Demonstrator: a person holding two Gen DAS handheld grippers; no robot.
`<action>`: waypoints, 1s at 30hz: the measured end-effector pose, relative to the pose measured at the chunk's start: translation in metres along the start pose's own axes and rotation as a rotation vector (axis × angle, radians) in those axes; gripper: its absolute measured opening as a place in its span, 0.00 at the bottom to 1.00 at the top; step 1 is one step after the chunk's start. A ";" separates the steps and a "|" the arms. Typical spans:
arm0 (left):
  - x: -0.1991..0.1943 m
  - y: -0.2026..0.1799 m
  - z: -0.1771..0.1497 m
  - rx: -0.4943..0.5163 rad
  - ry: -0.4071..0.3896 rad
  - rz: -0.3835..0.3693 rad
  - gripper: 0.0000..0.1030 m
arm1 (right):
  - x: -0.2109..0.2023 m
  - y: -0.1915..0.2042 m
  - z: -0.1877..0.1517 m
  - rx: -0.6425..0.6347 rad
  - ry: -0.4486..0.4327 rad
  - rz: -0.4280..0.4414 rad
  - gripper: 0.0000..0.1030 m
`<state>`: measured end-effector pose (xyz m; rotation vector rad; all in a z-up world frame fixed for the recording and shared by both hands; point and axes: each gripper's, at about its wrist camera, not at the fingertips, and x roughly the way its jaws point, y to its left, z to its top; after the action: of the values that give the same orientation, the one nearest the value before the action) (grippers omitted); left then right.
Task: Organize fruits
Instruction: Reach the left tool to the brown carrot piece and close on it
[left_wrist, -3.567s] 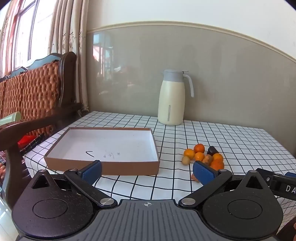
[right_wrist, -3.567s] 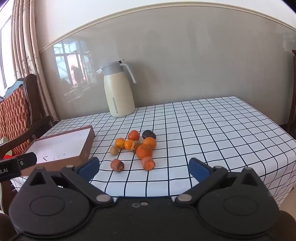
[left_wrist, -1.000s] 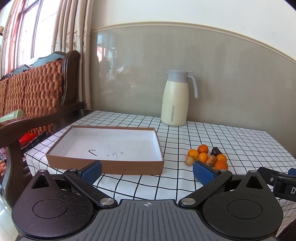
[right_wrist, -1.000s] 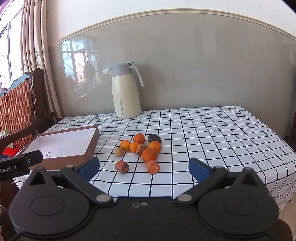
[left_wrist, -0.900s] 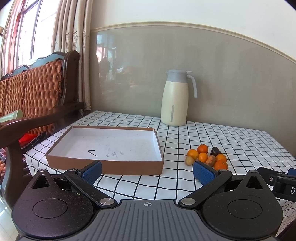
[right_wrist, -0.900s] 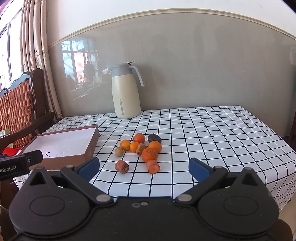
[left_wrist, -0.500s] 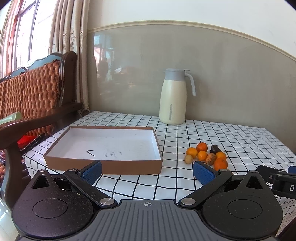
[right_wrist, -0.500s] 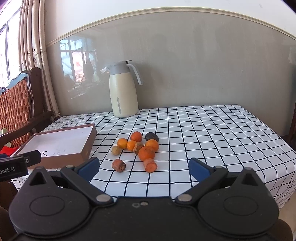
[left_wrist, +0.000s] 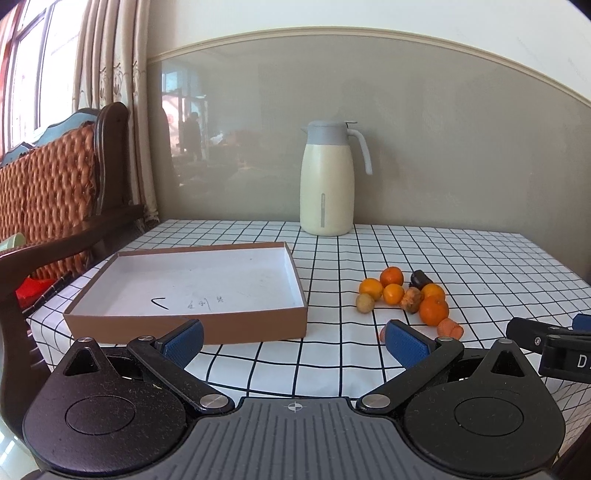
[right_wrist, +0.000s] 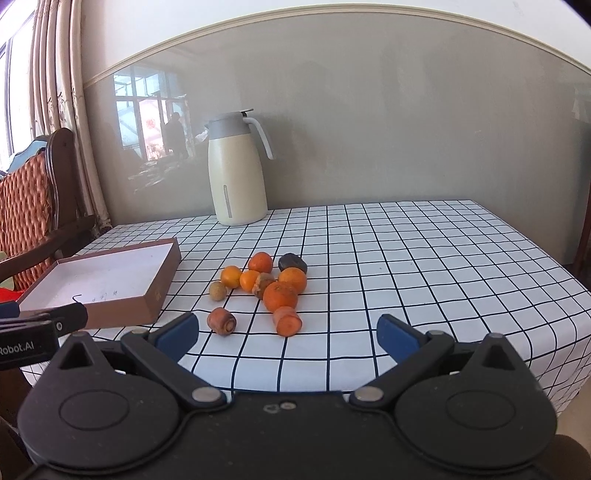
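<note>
A cluster of small fruits (right_wrist: 273, 282) lies on the checked tablecloth: several oranges, a dark fruit (right_wrist: 292, 263), a small tan fruit (right_wrist: 218, 290) and two carrot-like stubs (right_wrist: 221, 321) (right_wrist: 288, 321). The cluster also shows in the left wrist view (left_wrist: 406, 295). An empty brown cardboard box with a white inside (left_wrist: 184, 325) (right_wrist: 162, 291) sits left of the fruits. My left gripper (left_wrist: 295, 341) is open and empty at the table's near edge, in front of the box. My right gripper (right_wrist: 286, 332) is open and empty, just short of the stubs.
A cream thermos jug with a grey lid (left_wrist: 327, 181) (right_wrist: 236, 170) stands at the back against the wall. A wooden chair with woven orange padding (left_wrist: 55, 192) is left of the table. The table's right edge (right_wrist: 546, 258) drops off.
Both grippers have shifted slightly, so the box and fruits sit a little differently in each view. Both stay open and empty. Nothing on the table has moved.
</note>
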<state>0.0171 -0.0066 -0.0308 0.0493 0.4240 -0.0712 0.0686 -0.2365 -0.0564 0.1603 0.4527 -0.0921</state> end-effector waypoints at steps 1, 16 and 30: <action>0.002 -0.001 -0.001 0.001 0.004 -0.008 1.00 | 0.002 0.000 -0.001 -0.005 -0.002 0.000 0.94; 0.055 -0.035 -0.016 0.110 0.038 -0.048 1.00 | 0.051 -0.008 -0.003 -0.025 0.032 0.026 0.80; 0.105 -0.064 -0.019 0.136 0.071 -0.113 0.80 | 0.100 -0.025 0.001 0.000 0.106 0.043 0.42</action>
<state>0.0991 -0.0751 -0.0937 0.1625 0.4927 -0.2096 0.1560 -0.2662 -0.1031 0.1750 0.5547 -0.0409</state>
